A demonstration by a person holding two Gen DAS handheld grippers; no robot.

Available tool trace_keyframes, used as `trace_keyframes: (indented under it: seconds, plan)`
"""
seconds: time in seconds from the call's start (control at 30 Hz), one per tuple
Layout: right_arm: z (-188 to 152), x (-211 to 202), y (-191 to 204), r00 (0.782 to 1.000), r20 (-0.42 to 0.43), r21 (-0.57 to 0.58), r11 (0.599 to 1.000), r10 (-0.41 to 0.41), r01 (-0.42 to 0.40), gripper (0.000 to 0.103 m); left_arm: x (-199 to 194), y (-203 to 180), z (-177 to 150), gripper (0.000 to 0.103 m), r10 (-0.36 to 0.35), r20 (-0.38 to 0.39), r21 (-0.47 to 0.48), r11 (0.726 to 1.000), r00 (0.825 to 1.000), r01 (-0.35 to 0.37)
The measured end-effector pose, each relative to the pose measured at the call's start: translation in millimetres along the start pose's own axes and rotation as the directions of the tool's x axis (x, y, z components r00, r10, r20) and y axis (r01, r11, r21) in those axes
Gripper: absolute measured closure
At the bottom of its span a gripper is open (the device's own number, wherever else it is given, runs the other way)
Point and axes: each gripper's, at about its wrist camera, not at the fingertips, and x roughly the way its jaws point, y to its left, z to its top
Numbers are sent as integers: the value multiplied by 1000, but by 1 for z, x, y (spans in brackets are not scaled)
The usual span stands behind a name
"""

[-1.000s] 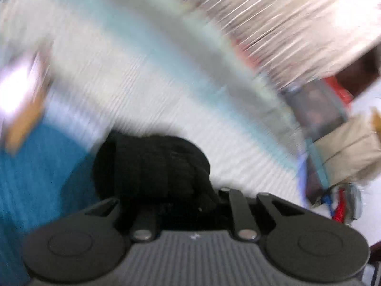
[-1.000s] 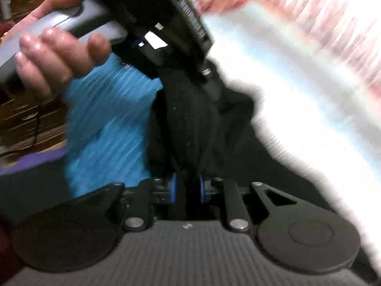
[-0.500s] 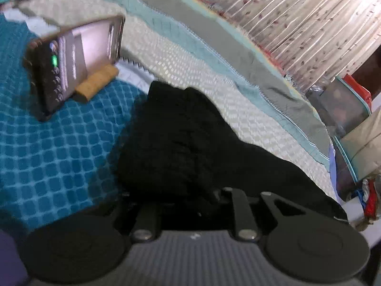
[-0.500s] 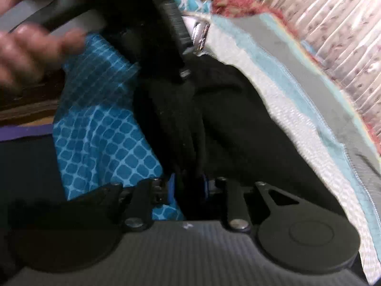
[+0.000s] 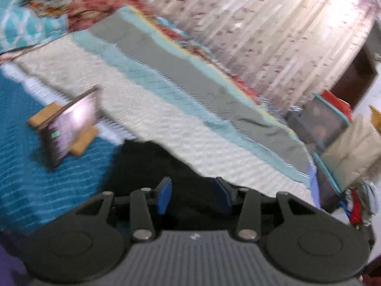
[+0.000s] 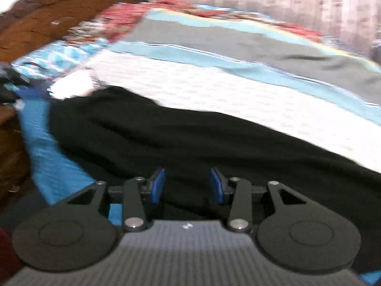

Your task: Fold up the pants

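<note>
Motion blur smears the phone (image 5: 71, 128) screen beyond reading; the black pants (image 6: 190, 147) run off the right wrist view's edge

Left gripper (image 5: 194, 195) and right gripper (image 6: 187, 186) opening, empty.

Here's the bed (image 5: 166, 124), white quilted cover with teal and grey bands. Black pants (image 6: 190, 143) lie flat on it; beside the pants' end, a phone (image 5: 69, 128) propped on its wooden stand (image 5: 83, 140).
</note>
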Motion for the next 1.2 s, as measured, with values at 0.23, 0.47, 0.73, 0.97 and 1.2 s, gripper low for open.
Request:
trace_keyframes:
  seconds: [0.23,0.47,0.73,0.97,1.2]
  plan:
    - [-21,2,-5,997,-42,-157,985,72,-77,55,86,-59,-14,58,-4,-142,167,986,990,28]
    - [-23,48,-8,992,-122,-285,956,35,-68,97,135,-41,-37,60,147,-305,146,984,941,-107]
    - [-29,-25,-18,989,-39,-198,969,144,-149,97,121,-58,-19,57,104,-249,158,985,963,-65]
    - [-64,1,-33,978,-104,27,983,182,-181,90,159,-72,-35,58,162,-361,186,977,918,-99]
    - [-96,-74,-129,996,90,444,894,10,-49,69,179,-136,-45,57,30,-396,280,956,918,90]
